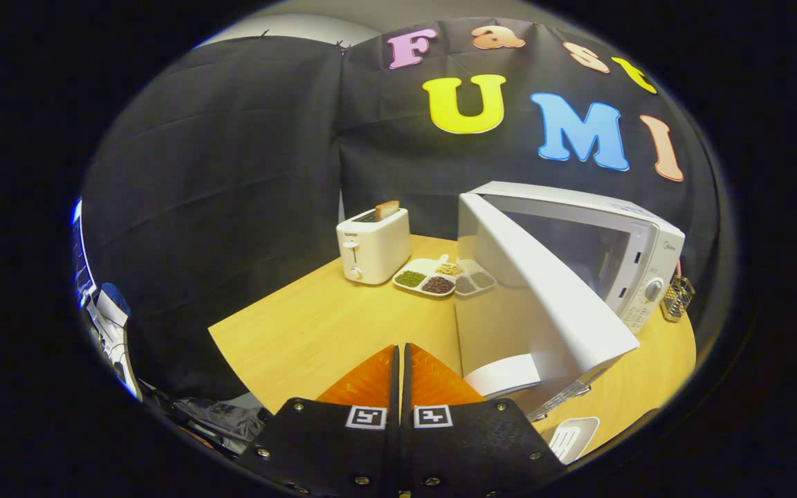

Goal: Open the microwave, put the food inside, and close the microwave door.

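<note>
With the microwave (578, 263) door (544, 297) swung wide and the tool (400, 360) held closed on nothing, the divided food tray (426, 280) beside the toaster (373, 245) is judged light, rigid, spillable, and best gripped by its rim.

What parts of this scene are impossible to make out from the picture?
- Microwave interior: the open door screens most of it.
- Divided food tray: its far side sits behind the door; the contents are too small to name.
- Item in the toaster slot: too small to identify.
- Tool: fingers together, holding nothing; the table beneath them is hidden.
</note>
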`<state>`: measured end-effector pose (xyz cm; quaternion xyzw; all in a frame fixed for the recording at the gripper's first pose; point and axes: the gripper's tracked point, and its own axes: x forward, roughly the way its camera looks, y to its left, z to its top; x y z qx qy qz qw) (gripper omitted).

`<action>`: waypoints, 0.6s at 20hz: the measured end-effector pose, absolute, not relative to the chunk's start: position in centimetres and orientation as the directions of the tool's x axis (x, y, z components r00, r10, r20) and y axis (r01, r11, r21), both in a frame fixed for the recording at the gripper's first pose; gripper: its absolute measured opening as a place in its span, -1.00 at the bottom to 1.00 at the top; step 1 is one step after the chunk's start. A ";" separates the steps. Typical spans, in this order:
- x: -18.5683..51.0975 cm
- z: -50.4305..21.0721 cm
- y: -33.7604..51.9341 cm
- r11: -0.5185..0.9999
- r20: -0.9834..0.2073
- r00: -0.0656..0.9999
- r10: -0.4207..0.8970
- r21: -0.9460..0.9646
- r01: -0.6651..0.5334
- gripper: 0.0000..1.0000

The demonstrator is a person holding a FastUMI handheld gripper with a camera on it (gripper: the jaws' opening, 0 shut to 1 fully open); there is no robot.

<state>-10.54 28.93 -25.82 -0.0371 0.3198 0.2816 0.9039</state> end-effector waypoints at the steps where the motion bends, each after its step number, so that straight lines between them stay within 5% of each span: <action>1: -9.9 -26.0 27.9 0.850 -0.602 0.648 0.466 0.102 -0.517 -0.99; 12: -3.6 -26.6 18.8 0.928 -0.598 0.746 0.294 -0.008 -0.372 -0.99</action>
